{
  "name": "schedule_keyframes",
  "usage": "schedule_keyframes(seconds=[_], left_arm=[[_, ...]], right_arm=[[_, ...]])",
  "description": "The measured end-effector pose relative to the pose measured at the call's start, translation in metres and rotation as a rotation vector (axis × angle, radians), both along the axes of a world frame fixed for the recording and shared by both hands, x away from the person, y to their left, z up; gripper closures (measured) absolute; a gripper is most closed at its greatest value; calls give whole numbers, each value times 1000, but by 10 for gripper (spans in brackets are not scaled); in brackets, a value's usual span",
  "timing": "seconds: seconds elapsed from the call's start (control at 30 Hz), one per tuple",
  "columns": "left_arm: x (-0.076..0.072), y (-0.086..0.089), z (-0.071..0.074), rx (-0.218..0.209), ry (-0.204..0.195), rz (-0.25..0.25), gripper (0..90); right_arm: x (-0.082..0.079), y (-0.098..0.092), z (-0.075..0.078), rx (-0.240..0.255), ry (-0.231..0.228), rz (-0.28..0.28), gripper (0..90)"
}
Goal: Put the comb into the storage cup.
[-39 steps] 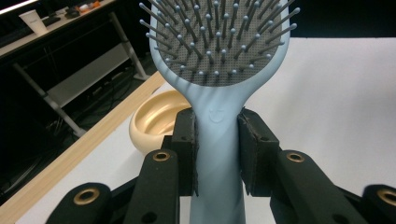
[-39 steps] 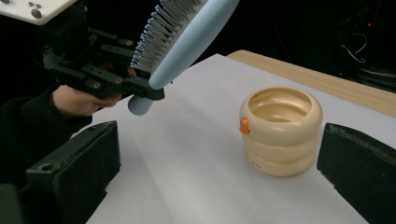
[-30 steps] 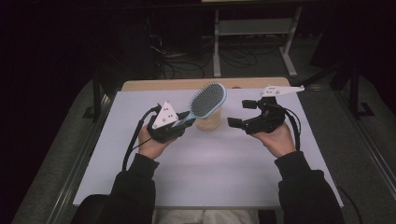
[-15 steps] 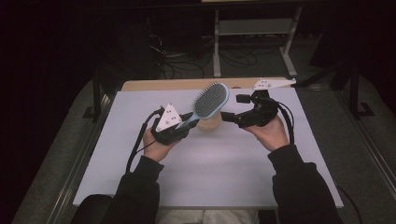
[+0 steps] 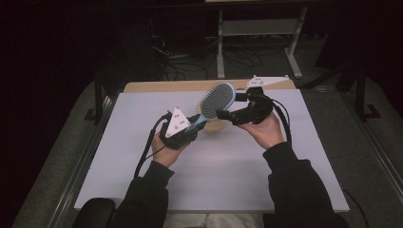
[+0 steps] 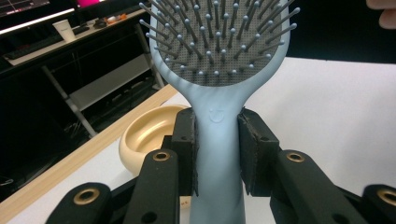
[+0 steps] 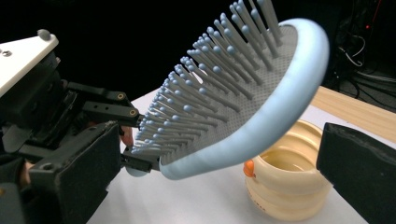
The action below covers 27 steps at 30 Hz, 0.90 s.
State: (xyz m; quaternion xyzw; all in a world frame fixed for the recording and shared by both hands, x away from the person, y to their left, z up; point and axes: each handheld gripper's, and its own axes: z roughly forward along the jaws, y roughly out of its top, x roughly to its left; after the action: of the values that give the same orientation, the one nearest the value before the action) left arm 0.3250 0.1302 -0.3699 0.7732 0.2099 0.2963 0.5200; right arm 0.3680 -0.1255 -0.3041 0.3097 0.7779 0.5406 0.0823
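Note:
A light blue hairbrush with grey bristles is held up over the white table, its head tilted up and away. My left gripper is shut on the brush's handle, one pad on each side. My right gripper is open just to the right of the brush. In the right gripper view its two pads stand wide on either side of the brush head, and neither presses on it. A pale yellow ribbed bowl stands on the table below the brush.
The yellow bowl sits near the far middle of the white table, and a wooden strip runs along the far edge. Dark racks and cables lie beyond the table. Both forearms in dark sleeves come in from the near edge.
My right gripper has moved left, from beside the bowl up to the brush head. The left gripper and the brush have stayed about where they were.

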Motion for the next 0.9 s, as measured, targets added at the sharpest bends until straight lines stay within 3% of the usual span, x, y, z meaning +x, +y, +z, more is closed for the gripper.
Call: schedule_keyframes(seconds=[0.2,0.37,0.53,0.73,0.9], left_arm=[[-2,-2,-1,-20,-13,20,702],[-3,-4,-1,-21,-28,39,703],[-5,-6,-3,-23,-61,62,702],[-1,-5,-4,-37,-44,51,701],[2,-4,-5,-40,-26,36,698]], right_arm=[[6,7,0,34,22,13,49],[9,12,2,72,32,21,142],[13,11,3,119,77,32,324],[16,14,7,129,131,21,404],[16,15,11,128,134,28,471]])
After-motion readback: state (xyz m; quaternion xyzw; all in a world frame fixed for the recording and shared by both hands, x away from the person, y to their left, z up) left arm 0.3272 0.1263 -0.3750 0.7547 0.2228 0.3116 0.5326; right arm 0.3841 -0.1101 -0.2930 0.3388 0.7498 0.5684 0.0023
